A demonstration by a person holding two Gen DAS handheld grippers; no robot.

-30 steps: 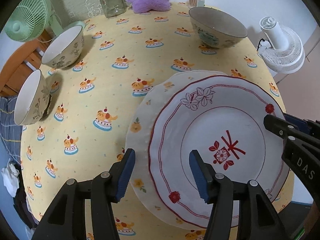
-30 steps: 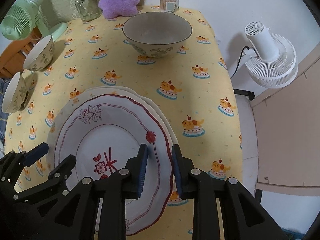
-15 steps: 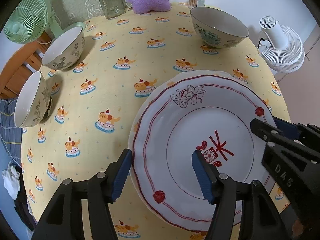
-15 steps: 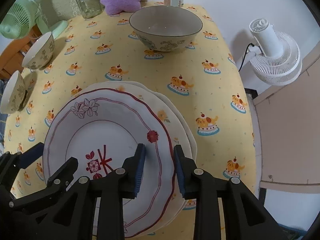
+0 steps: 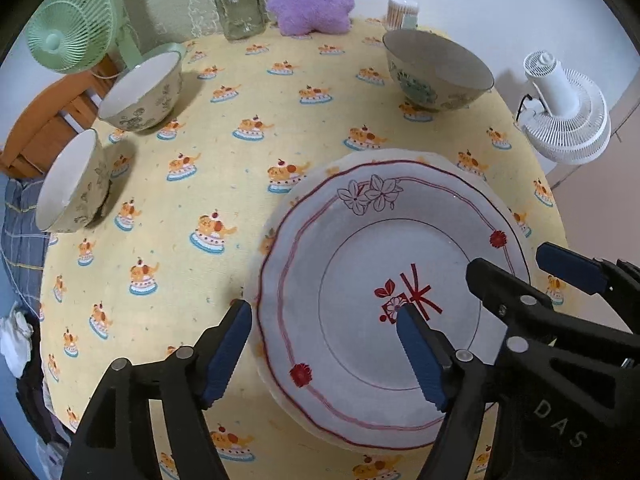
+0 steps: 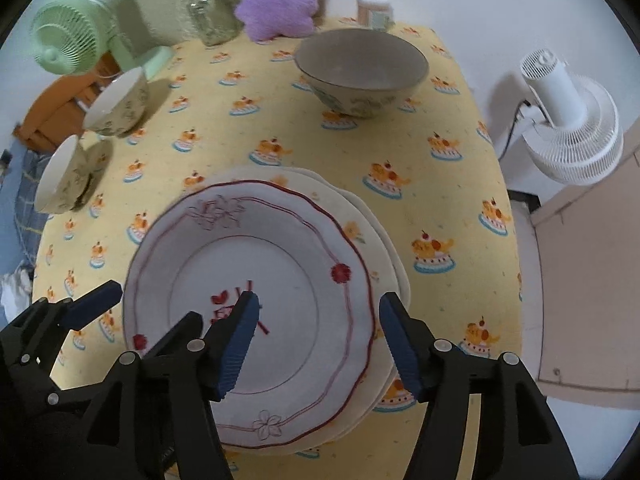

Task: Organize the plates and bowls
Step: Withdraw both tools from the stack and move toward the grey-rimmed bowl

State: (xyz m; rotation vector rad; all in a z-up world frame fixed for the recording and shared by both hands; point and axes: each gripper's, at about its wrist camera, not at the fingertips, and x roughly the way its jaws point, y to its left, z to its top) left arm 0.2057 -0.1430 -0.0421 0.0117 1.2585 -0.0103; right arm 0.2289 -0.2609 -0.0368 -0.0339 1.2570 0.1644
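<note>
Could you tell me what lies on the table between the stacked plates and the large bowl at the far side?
Only bare tablecloth lies between the red-patterned plate and the large bowl, seen in the right wrist view.

We see soft, even indoor light; bowls cast short shadows on the tabletop point(image 5: 248, 184). Fisheye bending and dark corners frame both views; the right-wrist view is slightly blurred.

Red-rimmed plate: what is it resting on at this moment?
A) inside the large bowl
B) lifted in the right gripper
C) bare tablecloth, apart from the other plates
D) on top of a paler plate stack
D: the red-rimmed plate lies on paler plates whose edges show beyond its rim; both grippers' jaws stand open around it.
</note>
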